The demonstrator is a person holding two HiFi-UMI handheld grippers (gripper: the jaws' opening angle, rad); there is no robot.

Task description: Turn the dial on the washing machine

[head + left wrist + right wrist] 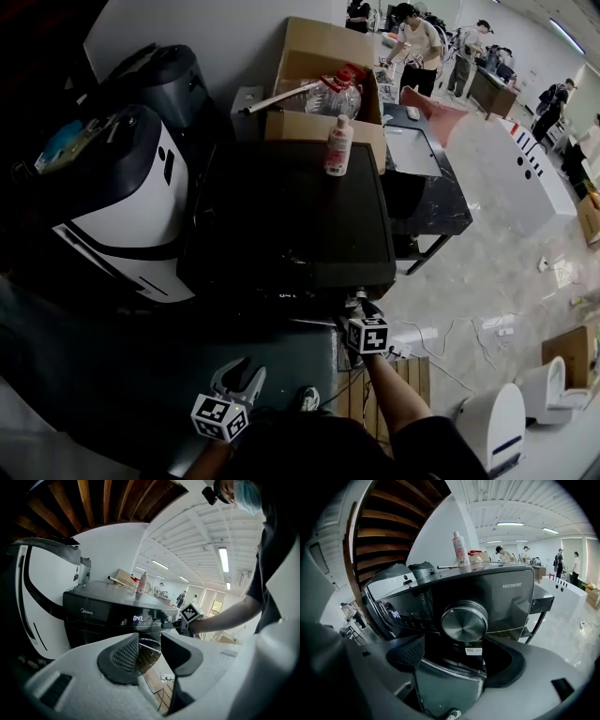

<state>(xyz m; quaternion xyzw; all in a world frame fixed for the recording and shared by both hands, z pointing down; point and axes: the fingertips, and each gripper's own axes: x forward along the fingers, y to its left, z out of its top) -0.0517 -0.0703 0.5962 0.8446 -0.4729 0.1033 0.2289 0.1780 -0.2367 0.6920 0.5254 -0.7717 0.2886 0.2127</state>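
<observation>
The right tool (454,645) is wide open at the silver dial (464,619) of the washing machine (511,597), not closed on it; the left tool (149,643) is open and empty.

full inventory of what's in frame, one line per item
washing machine: one, black, centre
dial: one, silver, front panel of the machine
display: one, lit digits, front panel, left of the dial
bottle: one, pink and white, upright at the back of the machine's top
cardboard box: one, brown, open, behind the machine
jug: one, clear with a red cap, in the box
appliance: one, white and black, left of the machine
table: one, black, right of the machine
people: several, far background
left gripper: one, white, open and empty, held back from the machine
right gripper: one, grey, open, at the dial, not closed on it
</observation>
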